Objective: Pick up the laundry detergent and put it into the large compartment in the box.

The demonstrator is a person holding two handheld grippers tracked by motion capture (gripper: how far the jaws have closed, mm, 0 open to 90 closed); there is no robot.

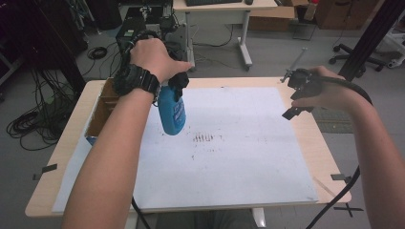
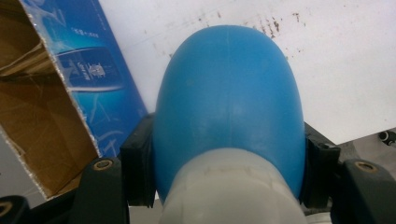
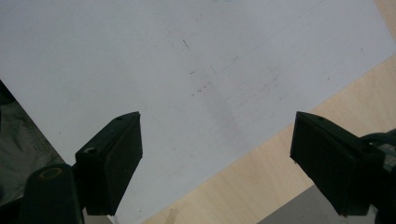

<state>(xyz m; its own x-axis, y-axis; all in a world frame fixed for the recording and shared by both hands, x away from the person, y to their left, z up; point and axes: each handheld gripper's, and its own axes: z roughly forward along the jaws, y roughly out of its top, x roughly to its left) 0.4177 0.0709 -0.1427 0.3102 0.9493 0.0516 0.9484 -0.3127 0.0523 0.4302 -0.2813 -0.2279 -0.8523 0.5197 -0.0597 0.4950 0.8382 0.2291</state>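
Note:
A blue plastic bottle (image 1: 172, 112) with a white neck hangs above the left part of the white sheet (image 1: 239, 157), its base pointing down. My left gripper (image 1: 177, 87) is shut on it near the top. In the left gripper view the bottle (image 2: 229, 107) sits between the two black pads (image 2: 137, 161), which press on its sides. My right gripper (image 1: 298, 98) hovers over the sheet's right edge, open, nothing between its fingers (image 3: 112, 156). The right gripper view looks down on the white sheet (image 3: 163, 60) and the wooden table edge (image 3: 261, 177).
An open cardboard box (image 1: 102, 112) with a blue printed side (image 2: 93, 70) stands at the table's left edge, close beside the bottle. Dark smudges (image 1: 204, 138) mark the sheet's middle. Cables, a desk and chair wheels lie on the floor beyond the table.

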